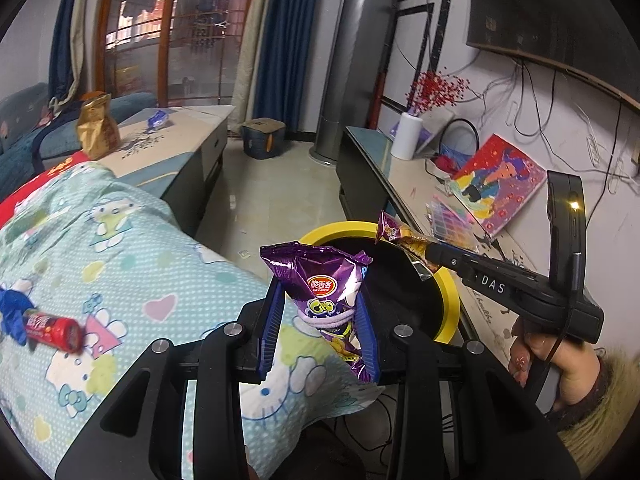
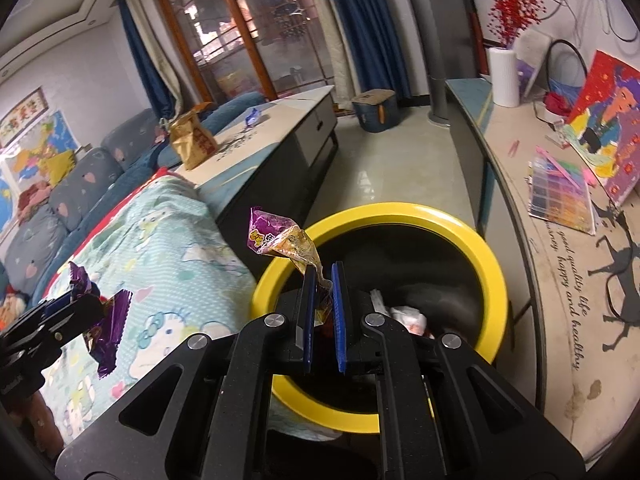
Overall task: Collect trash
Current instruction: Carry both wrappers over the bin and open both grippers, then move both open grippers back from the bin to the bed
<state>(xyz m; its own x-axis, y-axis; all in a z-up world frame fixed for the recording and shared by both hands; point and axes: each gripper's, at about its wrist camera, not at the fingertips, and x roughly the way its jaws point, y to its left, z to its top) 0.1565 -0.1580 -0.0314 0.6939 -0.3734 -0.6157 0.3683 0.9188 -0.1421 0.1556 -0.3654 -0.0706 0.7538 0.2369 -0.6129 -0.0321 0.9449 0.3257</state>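
Observation:
My left gripper (image 1: pixel 320 296) is shut on a purple snack bag (image 1: pixel 324 276), held upright beside the near-left rim of the yellow-rimmed black trash bin (image 1: pixel 448 304). My right gripper (image 2: pixel 322 276) is shut on a crumpled purple-and-gold wrapper (image 2: pixel 280 236), held over the bin's left rim (image 2: pixel 492 264). The right gripper also shows in the left wrist view (image 1: pixel 434 254) with its wrapper (image 1: pixel 400 236) above the bin. The left gripper shows at the left of the right wrist view (image 2: pixel 96 304) with the purple bag (image 2: pixel 110 328). White scraps (image 2: pixel 404 316) lie inside the bin.
A red wrapped roll (image 1: pixel 52 326) and a blue wrapper (image 1: pixel 14 308) lie on the Hello Kitty quilt (image 1: pixel 132 248). A gold bag (image 1: pixel 96 128) and a blue wrapper (image 1: pixel 158 118) sit on the low table (image 1: pixel 192 128). A side counter (image 2: pixel 560 240) with books and a white vase (image 2: pixel 504 76) runs along the right.

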